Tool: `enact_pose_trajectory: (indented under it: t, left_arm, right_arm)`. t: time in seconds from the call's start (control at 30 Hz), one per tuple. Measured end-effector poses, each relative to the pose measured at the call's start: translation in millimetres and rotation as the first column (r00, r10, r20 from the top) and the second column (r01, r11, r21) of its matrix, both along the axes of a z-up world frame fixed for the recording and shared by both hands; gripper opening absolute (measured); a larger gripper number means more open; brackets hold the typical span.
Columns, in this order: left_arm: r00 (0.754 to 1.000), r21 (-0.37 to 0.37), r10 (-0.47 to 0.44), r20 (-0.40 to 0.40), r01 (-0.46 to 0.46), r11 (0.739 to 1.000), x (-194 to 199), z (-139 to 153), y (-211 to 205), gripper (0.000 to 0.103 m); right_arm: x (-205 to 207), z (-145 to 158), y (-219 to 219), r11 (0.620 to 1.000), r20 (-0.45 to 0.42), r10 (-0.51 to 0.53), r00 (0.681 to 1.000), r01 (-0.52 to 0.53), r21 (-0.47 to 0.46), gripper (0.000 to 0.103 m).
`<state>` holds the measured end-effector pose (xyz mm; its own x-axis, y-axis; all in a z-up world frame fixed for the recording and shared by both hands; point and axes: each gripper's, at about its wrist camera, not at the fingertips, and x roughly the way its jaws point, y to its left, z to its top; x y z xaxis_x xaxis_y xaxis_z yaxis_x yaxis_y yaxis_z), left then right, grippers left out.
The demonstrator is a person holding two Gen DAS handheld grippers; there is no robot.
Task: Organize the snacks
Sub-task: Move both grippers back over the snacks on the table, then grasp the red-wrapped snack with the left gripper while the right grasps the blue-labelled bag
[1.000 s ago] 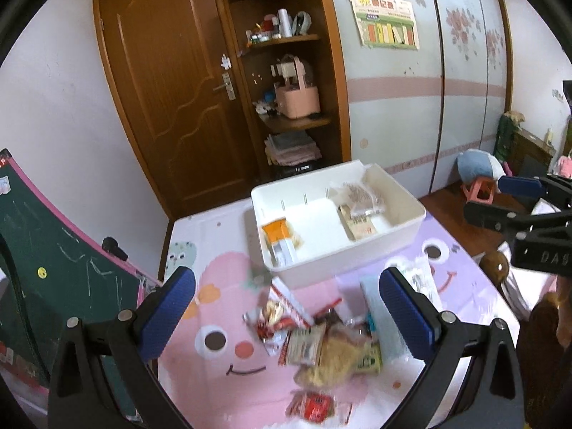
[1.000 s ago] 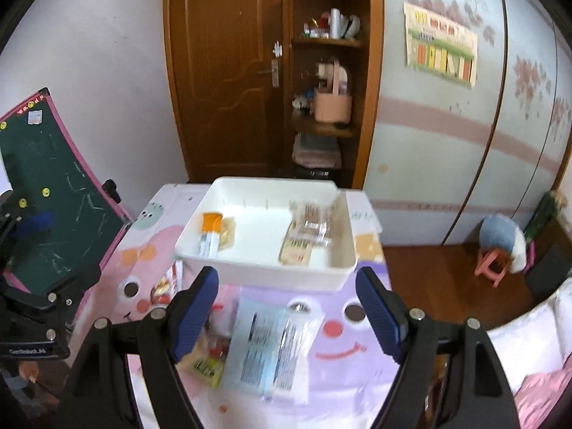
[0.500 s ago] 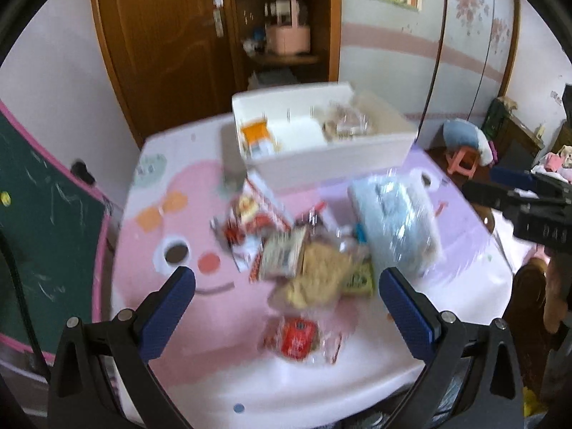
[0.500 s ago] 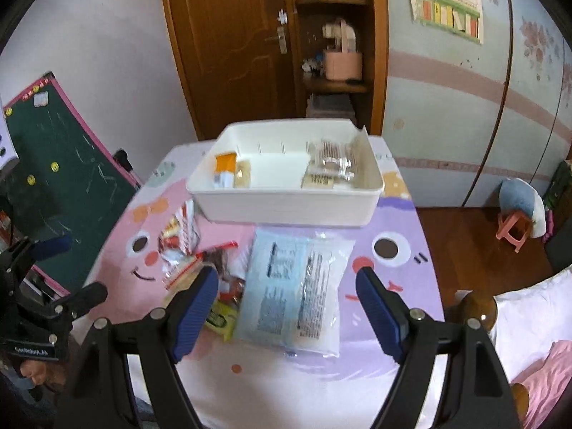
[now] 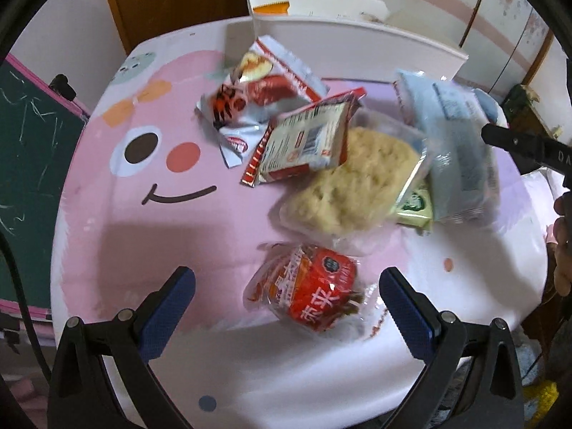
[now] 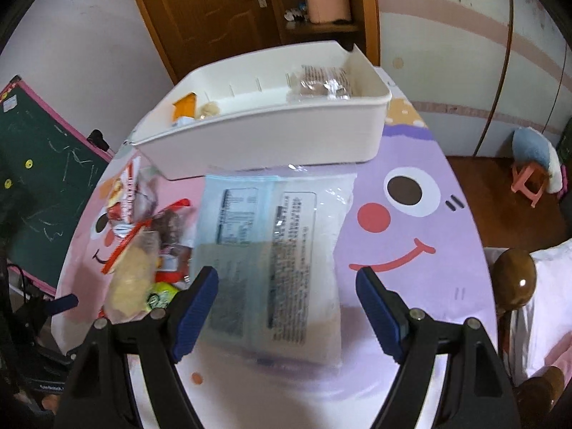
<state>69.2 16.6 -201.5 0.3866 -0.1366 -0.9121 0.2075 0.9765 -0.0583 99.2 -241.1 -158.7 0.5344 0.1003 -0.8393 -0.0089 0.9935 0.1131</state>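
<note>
Left gripper [image 5: 286, 295] pitched steeply down over the table [image 5: 186, 214], jaws spread and empty, red snack packet [image 5: 309, 291] lying between its 2 fingers. Right gripper [image 6: 286, 295] likewise angled down, released, straddling the pale blue bag [image 6: 271, 250] just before the white bin [image 6: 264, 132].

Bright, even indoor light, soft shadows, motion blur throughout (fisheye bending and dark corners).
</note>
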Motion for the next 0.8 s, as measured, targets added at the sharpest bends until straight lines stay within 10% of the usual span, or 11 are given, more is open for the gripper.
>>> enact_pose_trajectory:
  t: [0.4, 0.5, 0.57, 0.8]
  left_arm:
    - [0.999, 0.0, -0.013, -0.052, 0.013, 1.0, 23.4, -27.6, -2.2, 0.098]
    - [0.999, 0.036, -0.028, -0.025, 0.029, 0.999, 21.1, -24.6, -6.0, 0.075]
    - [0.999, 0.035, -0.045, -0.006, 0.045, 0.998, 19.1, -19.9, -8.4, 0.055]
    - [0.999, 0.064, -0.046, 0.009, 0.045, 0.997, 14.7, -15.4, -12.0, 0.05]
  right_arm:
    - [24.9, -28.1, 5.5, 0.996, -0.021, 0.053, 0.998, -0.051, 0.078, 0.078]
    - [21.9, -21.4, 14.1, 0.998, 0.014, 0.058, 0.998, -0.059, 0.024, 0.056]
    - [16.0, -12.0, 18.9, 0.998, 0.047, 0.068, 0.997, -0.069, 0.004, 0.014]
    - [-4.5, -9.9, 30.7, 0.996, 0.044, 0.081, 0.996, -0.08, -0.029, 0.007]
